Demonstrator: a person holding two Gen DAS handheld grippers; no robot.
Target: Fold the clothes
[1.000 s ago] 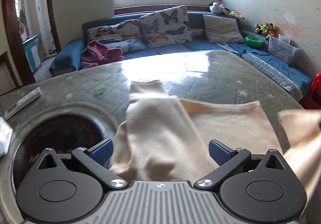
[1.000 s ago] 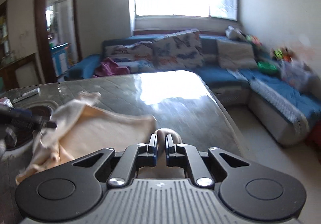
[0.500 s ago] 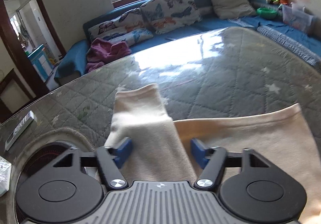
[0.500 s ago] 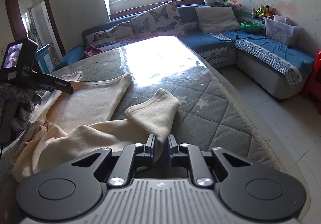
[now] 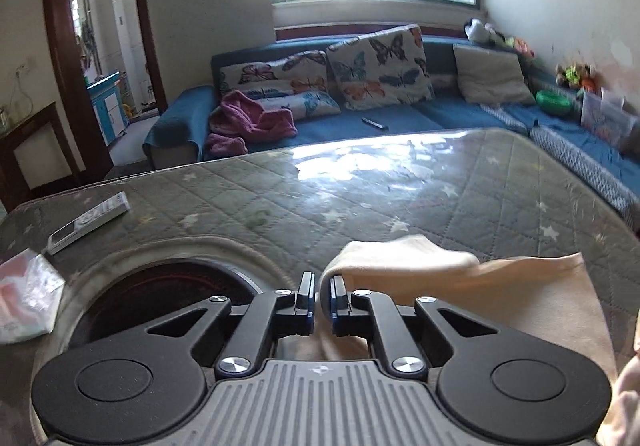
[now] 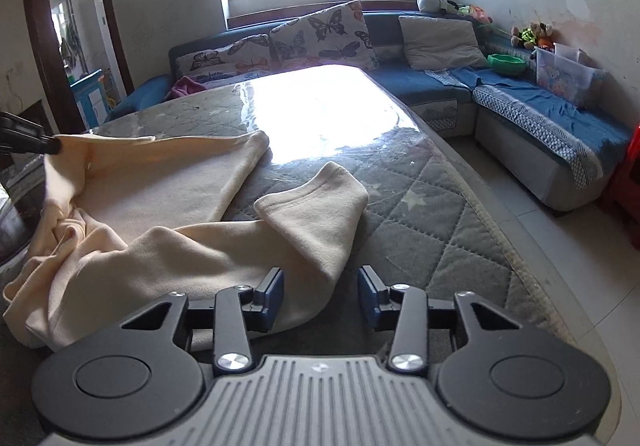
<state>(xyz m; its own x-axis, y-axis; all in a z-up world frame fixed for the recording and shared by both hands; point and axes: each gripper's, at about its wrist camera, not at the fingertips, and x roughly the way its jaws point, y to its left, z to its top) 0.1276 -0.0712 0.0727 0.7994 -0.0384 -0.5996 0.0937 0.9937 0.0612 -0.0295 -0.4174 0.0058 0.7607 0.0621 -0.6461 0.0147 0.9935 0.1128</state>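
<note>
- The cream garment lies spread and rumpled on the quilted table, its body stretching toward the left side while one sleeve points out toward the right edge; a second ago that sleeve was lifted clear of the cloth, and now it rests flat.
- The left gripper, wide apart half a second ago, has pinched shut on the other sleeve and holds its near edge raised off the table, as the right-wrist view confirms at far left, where the cloth hangs from its tip.
- The right gripper, clamped on its sleeve half a second ago, now stands with its jaws spread, the fabric lying loose between the pads.
- Judged from this handover, the right sleeve is laid out and the left one looks set to be drawn across the body next.
- A remote control lies near the table's left end, clear of the cloth.
</note>
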